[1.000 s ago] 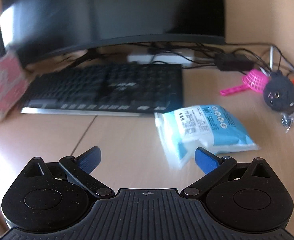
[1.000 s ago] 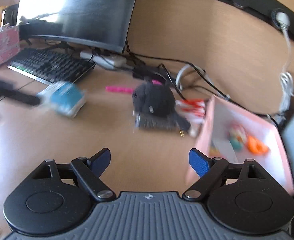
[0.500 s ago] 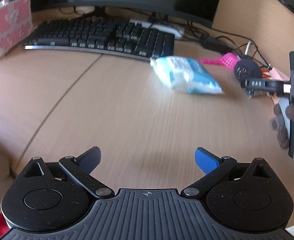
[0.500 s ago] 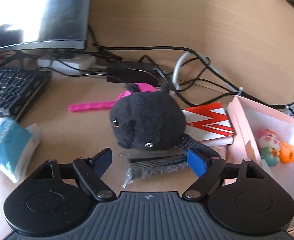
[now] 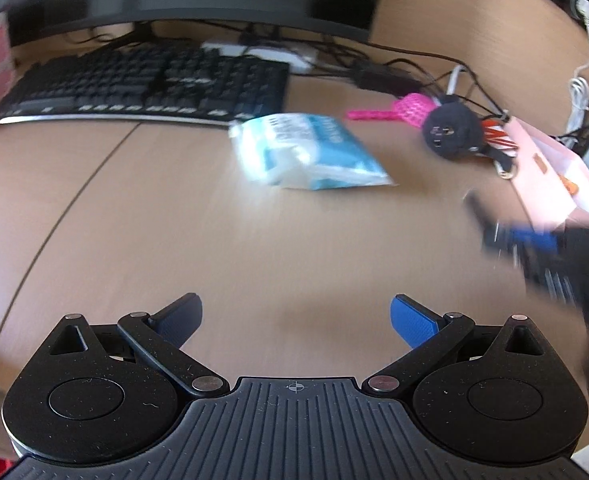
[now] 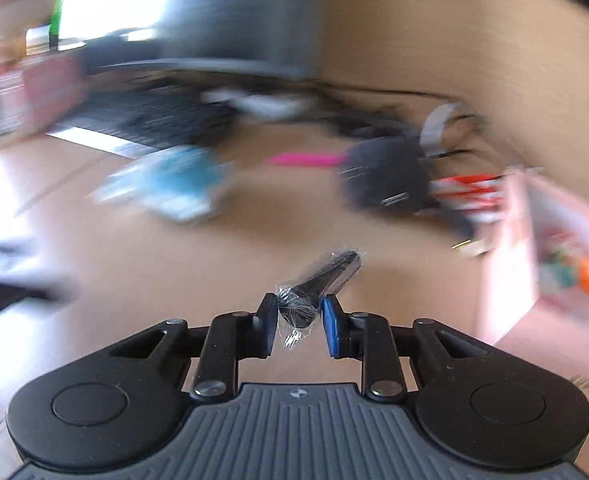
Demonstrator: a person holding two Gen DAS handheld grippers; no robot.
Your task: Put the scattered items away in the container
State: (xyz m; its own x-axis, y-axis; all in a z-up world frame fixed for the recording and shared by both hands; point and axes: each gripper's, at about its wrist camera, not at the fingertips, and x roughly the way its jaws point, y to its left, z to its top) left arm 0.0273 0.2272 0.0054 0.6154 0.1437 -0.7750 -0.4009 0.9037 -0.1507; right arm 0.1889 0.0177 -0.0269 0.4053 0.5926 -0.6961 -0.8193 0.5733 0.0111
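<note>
Leftmost, the left tool (image 5: 296, 316) is hovering spread and empty over the smooth wooden counter (image 5: 174, 220). A crinkly blue-and-white packet (image 5: 308, 152) is lying beside a fuzzy round black plush (image 5: 450, 132). The right tool (image 6: 298, 322) is pinching a slim black item in clear crinkled wrap (image 6: 322, 280). Rightmost, the pink rectangular box (image 6: 506, 240) is holding small colourful toys (image 6: 574, 272).
</note>
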